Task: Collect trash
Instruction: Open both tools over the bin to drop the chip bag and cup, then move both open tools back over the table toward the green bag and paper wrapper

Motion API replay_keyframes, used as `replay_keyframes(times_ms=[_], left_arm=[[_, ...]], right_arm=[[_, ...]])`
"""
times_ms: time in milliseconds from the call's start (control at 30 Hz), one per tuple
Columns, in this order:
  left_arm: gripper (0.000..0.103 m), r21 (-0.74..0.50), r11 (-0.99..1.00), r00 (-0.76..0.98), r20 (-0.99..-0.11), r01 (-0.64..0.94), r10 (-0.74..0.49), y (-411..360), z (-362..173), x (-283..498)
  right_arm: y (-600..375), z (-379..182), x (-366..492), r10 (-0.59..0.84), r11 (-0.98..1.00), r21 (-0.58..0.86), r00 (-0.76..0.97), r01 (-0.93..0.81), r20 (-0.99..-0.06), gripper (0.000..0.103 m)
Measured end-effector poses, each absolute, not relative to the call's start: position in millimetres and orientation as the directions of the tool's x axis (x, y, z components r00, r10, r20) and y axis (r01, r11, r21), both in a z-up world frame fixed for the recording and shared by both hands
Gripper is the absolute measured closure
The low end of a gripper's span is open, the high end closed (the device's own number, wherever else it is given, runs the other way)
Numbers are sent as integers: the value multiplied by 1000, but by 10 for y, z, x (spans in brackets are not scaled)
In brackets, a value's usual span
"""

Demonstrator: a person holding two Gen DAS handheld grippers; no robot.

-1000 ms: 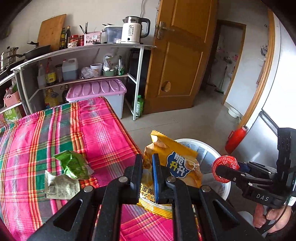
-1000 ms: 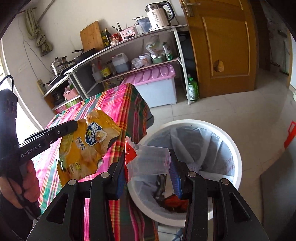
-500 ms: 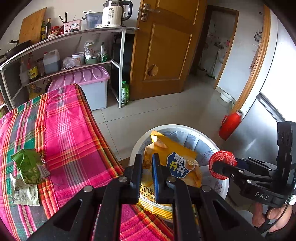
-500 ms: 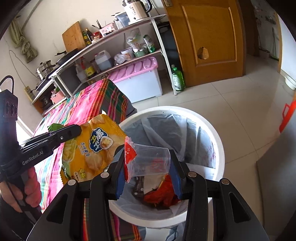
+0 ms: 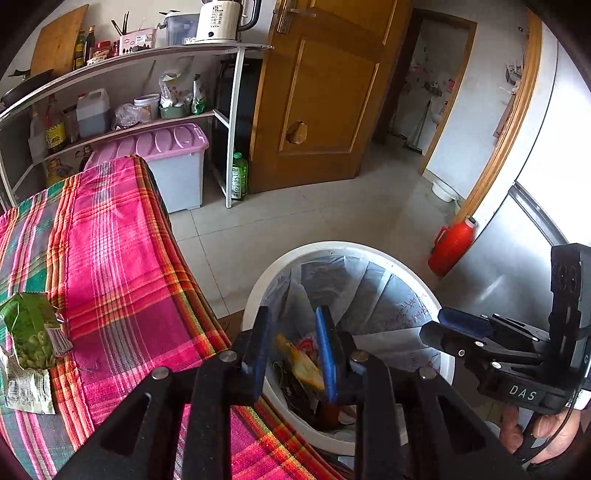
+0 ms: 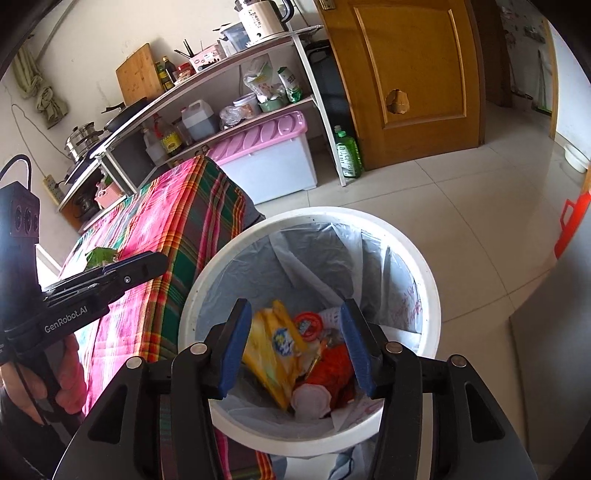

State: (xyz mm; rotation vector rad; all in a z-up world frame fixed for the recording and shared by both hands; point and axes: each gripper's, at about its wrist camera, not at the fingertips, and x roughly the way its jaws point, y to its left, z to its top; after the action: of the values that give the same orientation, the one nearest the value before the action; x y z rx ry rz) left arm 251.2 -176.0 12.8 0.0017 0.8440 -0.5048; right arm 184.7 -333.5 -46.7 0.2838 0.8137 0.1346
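Kitchen surroundings are shown: a plaid tablecloth (image 5: 122, 258) covers the table at the left of the frame, a white bin (image 6: 430, 280) with a grey liner stands on pale floor tiles just beside the table edge, and a shelf rack with a kettle (image 5: 221, 18) and a wooden door (image 5: 325, 92) fill the upper part.

Both tongs are held above the bin mouth. The left gripper (image 5: 293, 350) is spread, with nothing between its blue pads. The right gripper (image 6: 295, 347) is likewise spread wide and empty. A yellow snack bag (image 6: 275, 347) and a red-rimmed cup (image 6: 308, 325) are seen lying inside the bin among other refuse.

Two items are left on the cloth at the lower left of the left wrist view: a green wrapper (image 5: 31, 328) and, touching it, a pale wrapper (image 5: 26, 387).

Both wrappers are judged to be light, soft and crinkly, so little force should be needed. The green wrapper is puffed and may be pinched at a raised fold. The pale wrapper lies flatter and is best taken at a lifted edge, since flat film is likely to slide on the cloth.
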Motion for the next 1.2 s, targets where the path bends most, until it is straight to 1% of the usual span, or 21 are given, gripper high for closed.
replay_keyframes(times_ms=[233,533,1133,1200], left_arm=[[77,-215,886,578,-690,410,-435,-1584,245,2399],[77,-228,896,625,-651,381,-431,-1223,416,2138],[77,-227,947,716,-620,228,-321,-300,443,1701],[76,-229,952,725,-618,205,-305,-186,433,1678]], right_arm=[[-3244,-344,1747,224,956,292,696,-22,-682,52],[-2978,-140,1628,244,959,271,712,-78,-659,52],[-2258,52,1516,331,944,229,701,-240,-631,52],[-2177,50,1522,343,939,225,695,-259,-632,52]])
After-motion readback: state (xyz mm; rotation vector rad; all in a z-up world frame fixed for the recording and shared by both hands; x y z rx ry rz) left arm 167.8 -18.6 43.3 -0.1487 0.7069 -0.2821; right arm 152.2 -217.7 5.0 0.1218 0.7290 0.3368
